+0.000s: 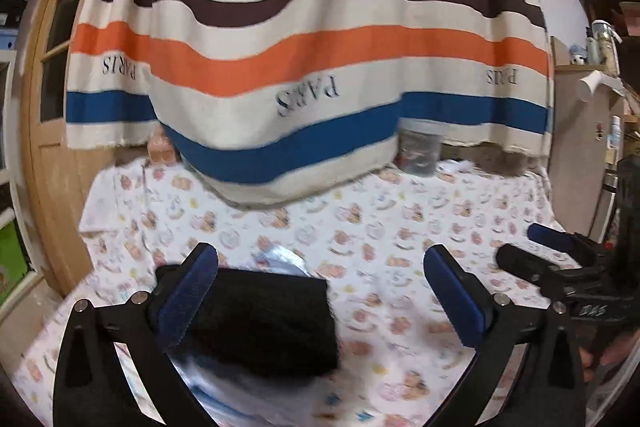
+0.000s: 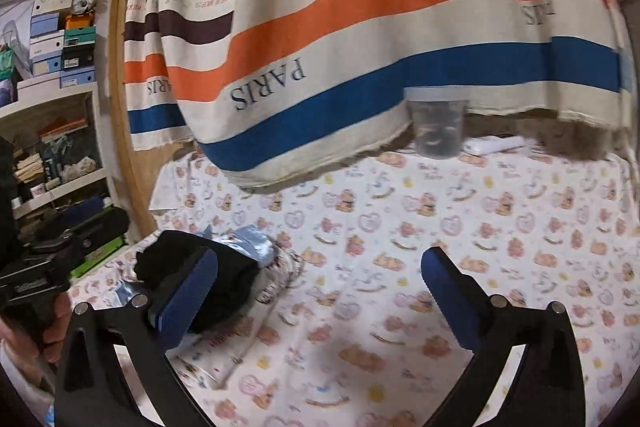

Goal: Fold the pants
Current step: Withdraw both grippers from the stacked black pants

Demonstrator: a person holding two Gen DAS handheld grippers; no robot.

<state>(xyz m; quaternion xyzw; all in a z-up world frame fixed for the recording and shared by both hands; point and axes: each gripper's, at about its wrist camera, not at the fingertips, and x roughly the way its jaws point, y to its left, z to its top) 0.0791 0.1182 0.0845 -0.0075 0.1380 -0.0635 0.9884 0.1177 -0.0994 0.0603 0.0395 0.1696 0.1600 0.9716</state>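
Both tongs are spread wide, nothing clamped. Left gripper [image 1: 320, 291] hangs over the bed sheet [image 1: 400, 227], its blue pads [image 1: 188, 299] far apart. Right gripper [image 2: 320, 291] is the same: pads [image 2: 184, 295] well separated, bare sheet [image 2: 400, 227] showing between them.

Pants [image 1: 272, 323] are a compact black folded bundle lying flat on the printed sheet. In the left wrist view the bundle sits just inside the left finger, its edge partly hidden behind that pad; can't tell whether pad and cloth touch. In the right wrist view the pants [image 2: 224, 275] lie behind the right gripper's left-hand finger, toward the left side of the bed.

Some light blue shiny fabric [image 2: 252, 243] pokes out from under and behind the bundle, touching it. More printed cloth [image 2: 208, 347] lies rumpled just beside it, nearer the camera.

Each gripper shows in the other's view: right one [image 1: 552, 259] at the right edge, near the left one; left one [image 2: 80, 227] at the left edge, with fingers of the person's hand [image 2: 52, 327] wrapped round its handle.

Striped curtain [image 1: 312, 59] reading PARIS hangs over the far end of the bed, lower hem resting on the sheet. Clear plastic tub [image 2: 438, 125] stands at the curtain's hem, a white flat item [image 2: 494, 145] just beside it. Shelves with stacked boxes [image 2: 60, 39] stand off to the left. Both views are slightly motion-blurred.
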